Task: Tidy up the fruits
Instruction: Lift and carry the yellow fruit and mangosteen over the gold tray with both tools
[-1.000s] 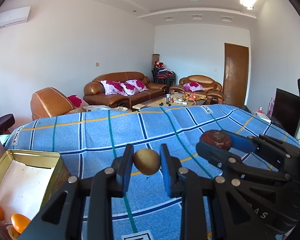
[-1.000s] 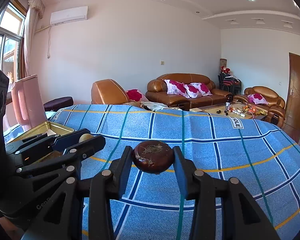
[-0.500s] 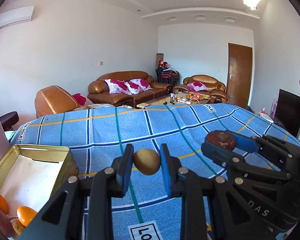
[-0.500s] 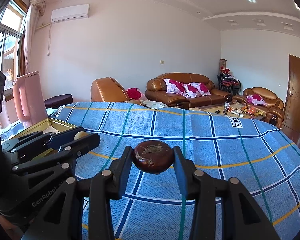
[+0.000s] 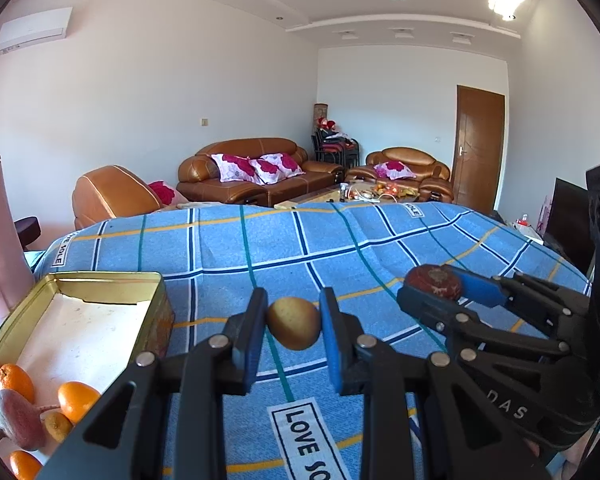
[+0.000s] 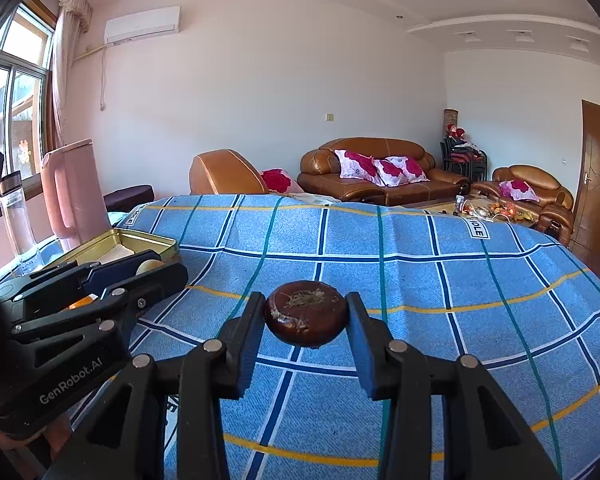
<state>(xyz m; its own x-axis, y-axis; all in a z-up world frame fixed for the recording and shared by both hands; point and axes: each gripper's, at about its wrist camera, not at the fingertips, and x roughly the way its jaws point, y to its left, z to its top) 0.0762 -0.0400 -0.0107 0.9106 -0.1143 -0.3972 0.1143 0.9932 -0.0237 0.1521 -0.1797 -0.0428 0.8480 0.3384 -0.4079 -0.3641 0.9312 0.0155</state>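
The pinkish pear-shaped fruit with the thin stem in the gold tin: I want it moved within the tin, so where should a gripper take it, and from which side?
Grip the pinkish pear-shaped fruit across its broad belly, coming from above. It lies on its side among round orange citrus fruits in the gold metal tin, so a sideways approach looks blocked, and the thin stem would probably slip or snap.
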